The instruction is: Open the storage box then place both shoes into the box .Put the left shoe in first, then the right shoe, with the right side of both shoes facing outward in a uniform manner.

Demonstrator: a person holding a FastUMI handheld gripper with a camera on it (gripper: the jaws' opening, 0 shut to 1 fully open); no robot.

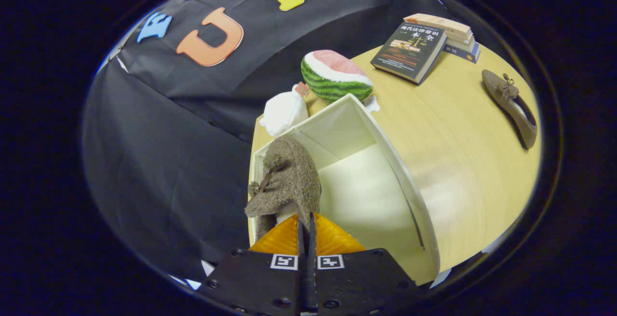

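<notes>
The jaws of the gripper [305, 222] are pressed nearly together, clenched on the thin upper edge of a brown suede flat shoe with a small bow [288, 181], which hangs just ahead of them over the near left corner of the open cream-white rectangular storage box [414, 195]. The box's pale floor looks bare, so this appears to be the first shoe on its way in; which foot it belongs to cannot be told for sure. Its twin, a second brown suede flat shoe with a bow [512, 105], lies well apart on the far side of the light wooden round table [462, 152], beyond the box. The shoe looks light and soft; its upper sags and folds around the pinch, so it is likely to swing or twist when lowered, and a grip on the stiffer heel rim or along the side wall by the sole would probably steer it better. The suede is matte and should not slip much. The box walls look thin and light, so a nudge could slide the box across the smooth table. Just beyond the box sit a white plush toy [284, 112] and a plush watermelon slice [336, 76], and farther off a dark book leaning on a small stack of books [409, 51]. Black cloth closes the booth behind the table.
</notes>
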